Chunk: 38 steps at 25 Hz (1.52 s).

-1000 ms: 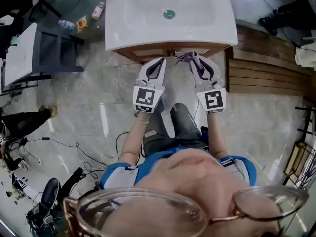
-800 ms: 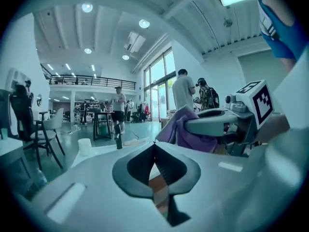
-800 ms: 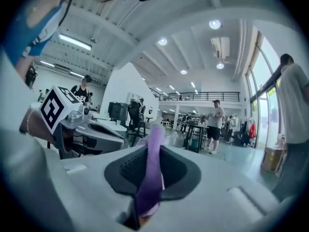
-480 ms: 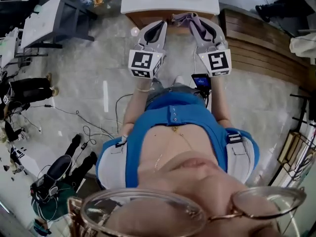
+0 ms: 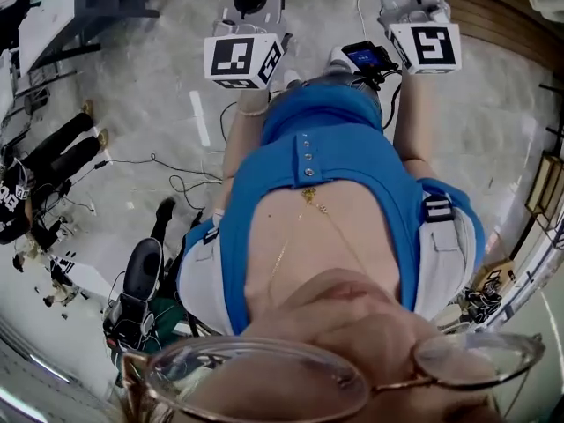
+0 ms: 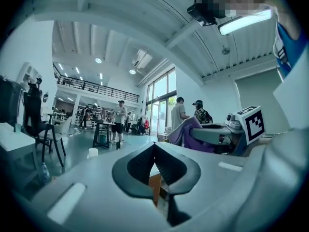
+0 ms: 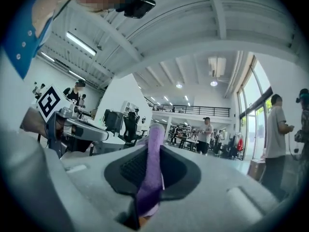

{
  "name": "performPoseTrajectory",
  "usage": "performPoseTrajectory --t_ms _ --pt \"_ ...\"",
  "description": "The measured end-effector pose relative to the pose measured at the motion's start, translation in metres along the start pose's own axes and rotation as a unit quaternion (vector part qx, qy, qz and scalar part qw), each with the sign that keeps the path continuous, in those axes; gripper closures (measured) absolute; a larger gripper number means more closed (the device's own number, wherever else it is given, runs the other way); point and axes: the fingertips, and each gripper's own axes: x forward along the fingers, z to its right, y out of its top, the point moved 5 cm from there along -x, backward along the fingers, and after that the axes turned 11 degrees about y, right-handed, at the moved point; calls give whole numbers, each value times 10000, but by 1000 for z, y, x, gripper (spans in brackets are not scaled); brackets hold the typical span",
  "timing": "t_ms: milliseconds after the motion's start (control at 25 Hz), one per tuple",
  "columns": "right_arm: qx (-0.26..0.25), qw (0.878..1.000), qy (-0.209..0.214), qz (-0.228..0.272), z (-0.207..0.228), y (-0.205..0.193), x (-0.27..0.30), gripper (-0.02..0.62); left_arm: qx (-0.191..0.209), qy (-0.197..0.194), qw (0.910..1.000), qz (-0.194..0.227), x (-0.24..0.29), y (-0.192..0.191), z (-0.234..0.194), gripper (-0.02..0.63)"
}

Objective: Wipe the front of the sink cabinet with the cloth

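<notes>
In the right gripper view, the purple cloth (image 7: pixel 150 170) stands upright, pinched between the jaws of my right gripper (image 7: pixel 153 129), which is shut on it. My left gripper (image 6: pixel 154 145) is shut with its tips touching and nothing held; a sliver of brown wood (image 6: pixel 154 186) shows through the gap below the tips. The left gripper view also shows the cloth (image 6: pixel 192 135) draped on the right gripper beside it. In the head view only the two marker cubes (image 5: pixel 239 60) (image 5: pixel 426 46) and the gripper backs show at the top edge. The sink and cabinet front are out of view there.
Several people (image 6: pixel 180 114) stand by tables (image 6: pixel 104 127) in an open hall. A black chair (image 6: pixel 35 117) is at the left. Cables (image 5: pixel 167 179), a black stool (image 5: pixel 141 276) and a seated person's legs (image 5: pixel 55 148) lie on the grey floor. A small screen (image 5: pixel 367 57) sits near my right wrist.
The head view has tilted back toward my body, so the sink and cabinet slid out past the top edge. Both grippers now sit at that edge; the cloth stays in the right one.
</notes>
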Motion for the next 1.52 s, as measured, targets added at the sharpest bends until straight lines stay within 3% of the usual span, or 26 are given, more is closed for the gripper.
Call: performPoseTrajectory --t_ms 280,520,920,1160,1520 --pt "286 9991 -312 7 -105 1 -18 540 124 -388 9992 19 -72 -12 -12 604" --pt "467 9981 -373 116 -142 0 -39 540 205 -667 9974 -189 -99 -30 10 604" --pt "386 9985 -290 251 -124 12 -98 540 277 -814 9961 -199 -109 -24 94 604" --pt "320 9993 -83 199 -111 8 -138 540 513 -610 9968 -26 -119 -23 146 604" --pt "457 9979 411 218 -123 5 -165 541 499 -147 9986 -30 -136 -32 170 605"
